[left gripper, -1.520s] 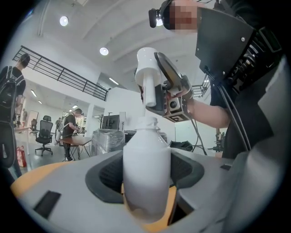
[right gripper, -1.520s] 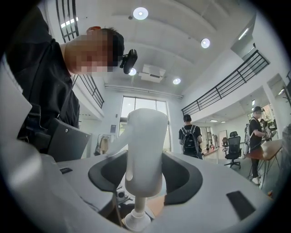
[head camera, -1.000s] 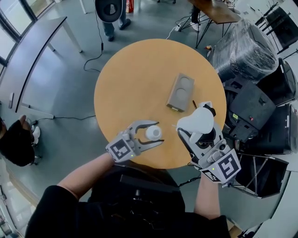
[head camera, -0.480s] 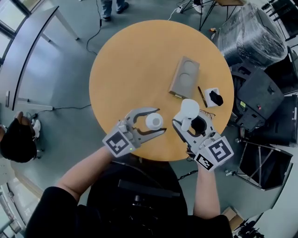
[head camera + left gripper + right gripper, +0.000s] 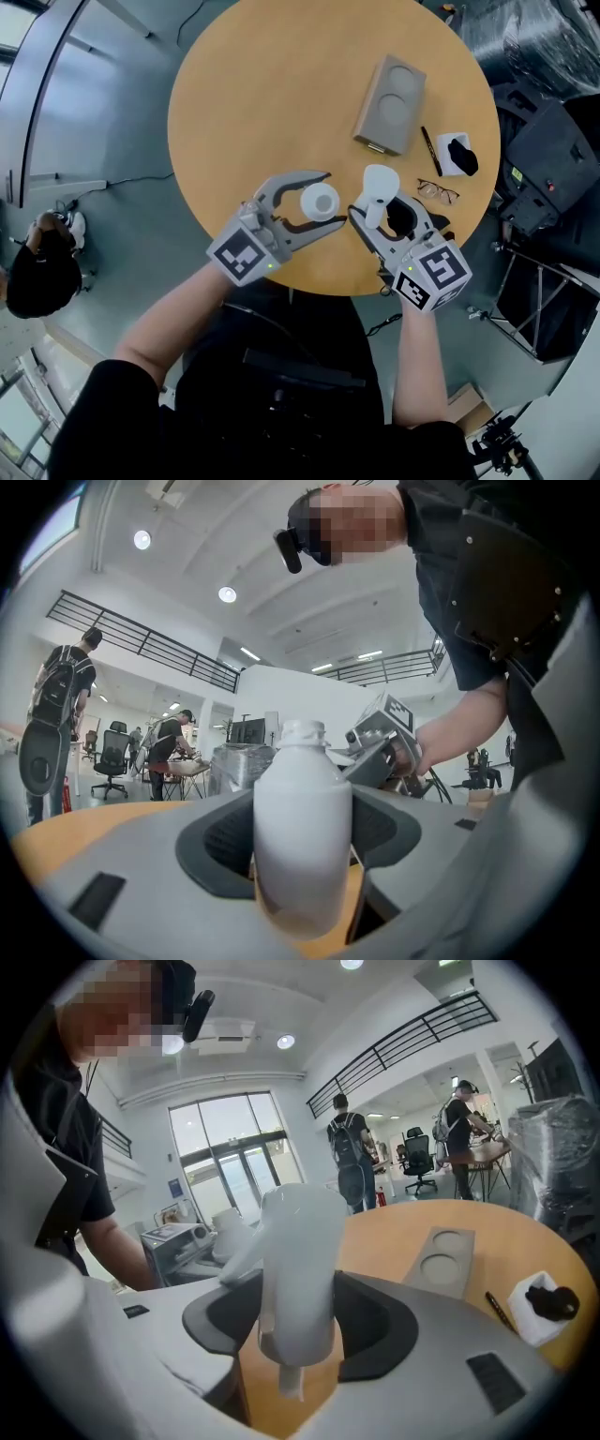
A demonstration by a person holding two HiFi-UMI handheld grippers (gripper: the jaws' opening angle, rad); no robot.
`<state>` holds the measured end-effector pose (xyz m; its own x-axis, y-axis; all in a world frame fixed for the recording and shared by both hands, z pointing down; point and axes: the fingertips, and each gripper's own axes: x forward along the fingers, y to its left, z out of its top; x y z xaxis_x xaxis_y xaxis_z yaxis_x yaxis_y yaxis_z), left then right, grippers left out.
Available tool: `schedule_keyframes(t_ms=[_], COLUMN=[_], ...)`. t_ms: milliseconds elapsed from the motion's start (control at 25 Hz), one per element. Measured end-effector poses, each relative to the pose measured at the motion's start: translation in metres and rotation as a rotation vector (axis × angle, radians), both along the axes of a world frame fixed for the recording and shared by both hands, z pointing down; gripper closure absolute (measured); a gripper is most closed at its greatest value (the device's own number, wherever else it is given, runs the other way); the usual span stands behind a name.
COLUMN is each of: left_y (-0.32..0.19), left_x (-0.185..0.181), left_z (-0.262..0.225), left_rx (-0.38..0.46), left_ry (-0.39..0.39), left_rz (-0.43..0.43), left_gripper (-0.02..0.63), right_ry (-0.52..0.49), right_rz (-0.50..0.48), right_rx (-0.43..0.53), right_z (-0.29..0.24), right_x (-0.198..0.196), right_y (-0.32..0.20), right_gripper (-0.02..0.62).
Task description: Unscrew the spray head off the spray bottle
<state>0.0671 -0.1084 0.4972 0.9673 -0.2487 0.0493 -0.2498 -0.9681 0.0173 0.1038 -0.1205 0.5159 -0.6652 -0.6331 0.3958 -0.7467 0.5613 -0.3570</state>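
Near the counter's [image 5: 281, 94] 6 o'clock edge, the left gripper's [image 5: 330, 199] jaws are pinching the uncapped spray bottle [image 5: 302, 836]. The right gripper's [image 5: 382, 204] jaws are clamping the detached spray head [image 5: 298, 1269] at its 3 o'clock. Tilting the bottle is likely risking a spill.

The bottle [image 5: 322, 201] is white plastic, matt and smooth, with a faint sheen on its shoulder. The spray head [image 5: 378, 183] is white plastic too, slightly glossier. The left tool [image 5: 335, 197] and the right tool [image 5: 379, 210] have smooth, matt grey plastic shells, with dull dark pads [image 5: 225, 834] lining the jaws. The worktop [image 5: 253, 103] is smooth and tan with a wood look and a soft satin finish. Near its far right edge, the tray [image 5: 390, 104] is matt grey-brown; whether it is moulded pulp or plastic cannot be told.
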Motion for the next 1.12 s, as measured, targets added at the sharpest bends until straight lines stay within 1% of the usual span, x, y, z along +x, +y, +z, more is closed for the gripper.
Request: schedule_keyframes(t_ms=[160, 280, 440, 640, 720, 960, 1120], left_y=[-0.011, -0.022, -0.039, -0.048, -0.053, -0.059, -0.056], left_x=[0.009, 0.012, 0.018, 0.021, 0.025, 0.035, 0.036], left_z=[0.036, 0.069, 0.109, 0.155, 0.172, 0.221, 0.248], left_rx=[-0.010, -0.033, -0.036, -0.083, -0.085, -0.080, -0.090], left_ry=[-0.007, -0.009, -0.006, -0.011, -0.012, -0.053, -0.121], left_rz=[0.002, -0.023, -0.046, -0.055, -0.060, -0.050, -0.046], left_gripper=[0.300, 0.299, 0.299, 0.299, 0.299, 0.299, 0.299], right_ry=[-0.010, -0.009, 0.006, 0.013, 0.006, 0.023, 0.036], right_rz=[0.011, 0.024, 0.038, 0.060, 0.077, 0.098, 0.111], right_rx=[-0.054, -0.104, -0.148, -0.188, -0.205, -0.253, -0.272], right_z=[0.050, 0.089, 0.134, 0.180, 0.198, 0.243, 0.264], right_x=[0.005, 0.011, 0.020, 0.029, 0.035, 0.044, 0.051], right_y=[-0.009, -0.015, -0.022, -0.027, -0.028, -0.024, -0.024], right_gripper=[0.356, 0.356, 0.356, 0.356, 0.356, 0.356, 0.356])
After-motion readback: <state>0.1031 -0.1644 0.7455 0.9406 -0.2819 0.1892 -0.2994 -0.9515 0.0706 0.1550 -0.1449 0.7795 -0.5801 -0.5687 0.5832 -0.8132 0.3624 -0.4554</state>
